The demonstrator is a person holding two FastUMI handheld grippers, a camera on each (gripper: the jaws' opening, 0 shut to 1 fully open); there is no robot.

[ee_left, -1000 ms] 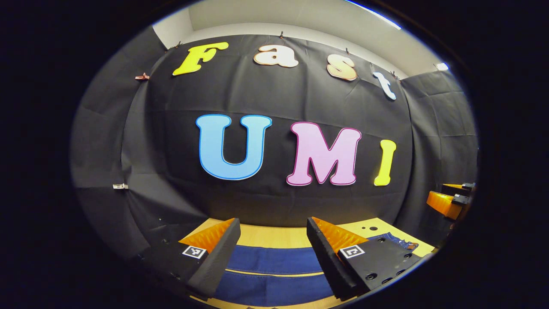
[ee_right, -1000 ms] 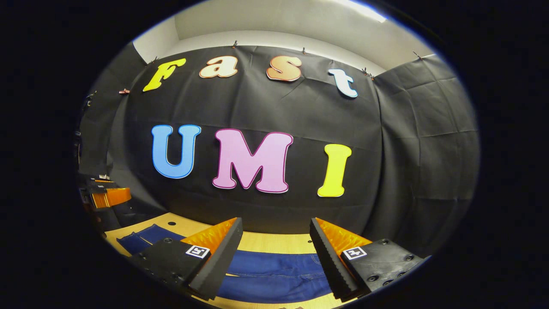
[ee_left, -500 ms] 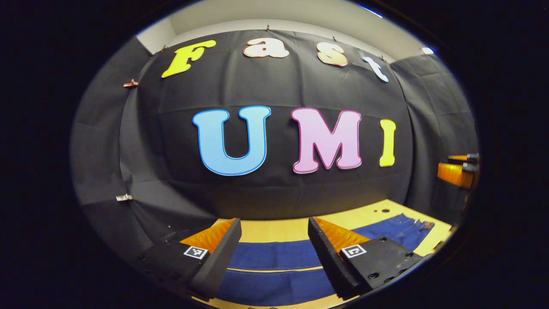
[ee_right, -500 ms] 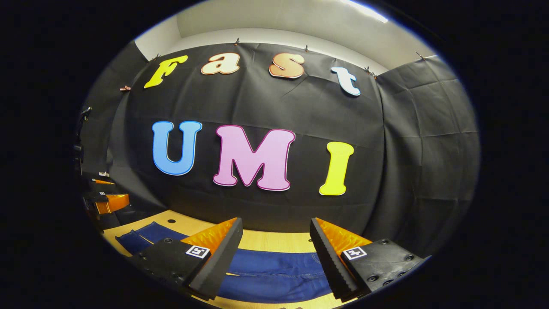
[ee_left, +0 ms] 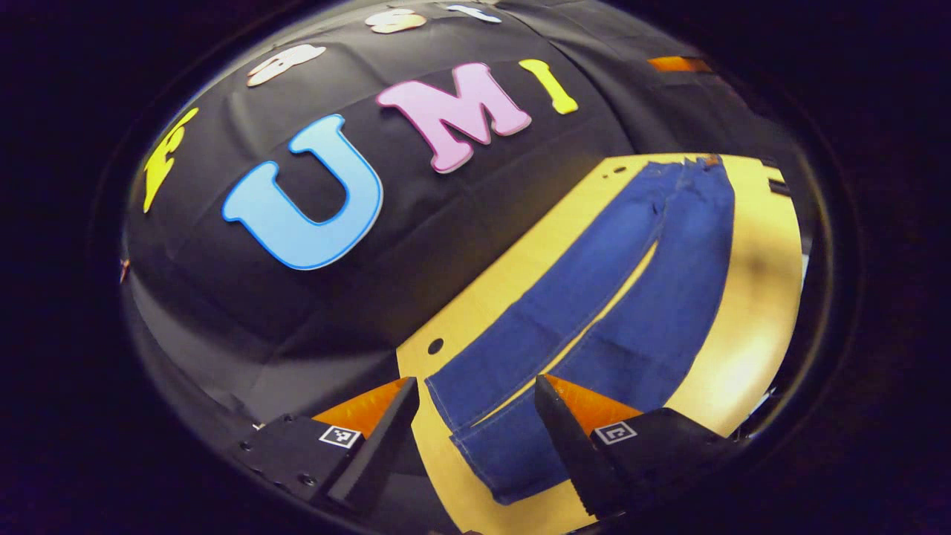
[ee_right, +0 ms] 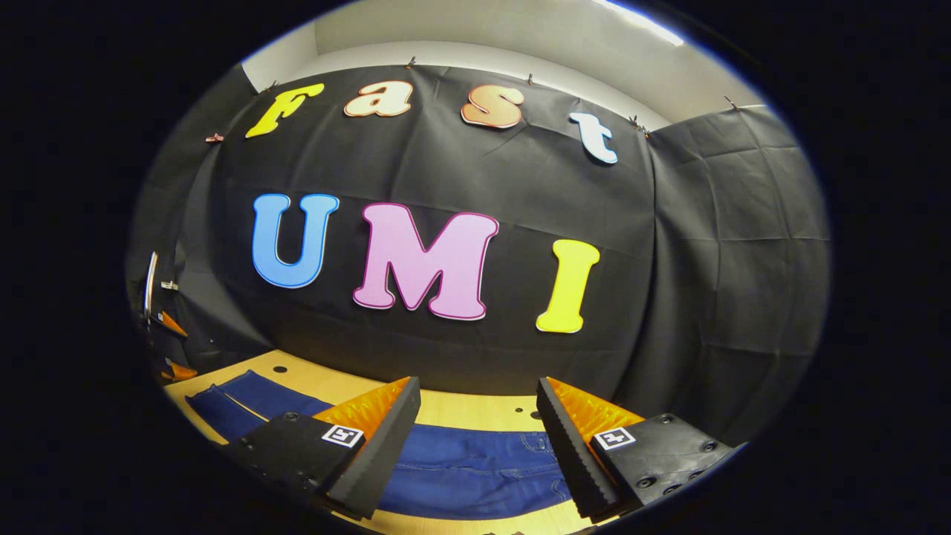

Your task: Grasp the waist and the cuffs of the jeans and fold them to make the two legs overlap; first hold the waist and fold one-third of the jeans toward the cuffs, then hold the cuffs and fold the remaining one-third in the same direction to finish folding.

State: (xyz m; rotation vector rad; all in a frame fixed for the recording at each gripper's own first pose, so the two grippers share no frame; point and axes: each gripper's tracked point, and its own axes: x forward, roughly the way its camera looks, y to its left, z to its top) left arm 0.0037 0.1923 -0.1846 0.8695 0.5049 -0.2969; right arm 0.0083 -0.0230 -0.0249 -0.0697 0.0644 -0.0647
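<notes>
Tilted sharply downward since before, left gripper (ee_left: pixel 475 423) hangs spread over jeans (ee_left: pixel 594 297) cuffs at 6 o'clock — right gripper (ee_right: pixel 479 431) spread above the waist.

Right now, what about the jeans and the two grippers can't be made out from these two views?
- Jeans, left gripper view: near cuff corner hidden behind a left gripper finger; waist far off, too small for detail.
- Jeans, right gripper view: waist partly hidden by the right gripper fingers; near edge cut off at the view's bottom.
- Table, left gripper view: right side blurred by glare.
- Height of either open gripper above the denim: cannot tell.
</notes>
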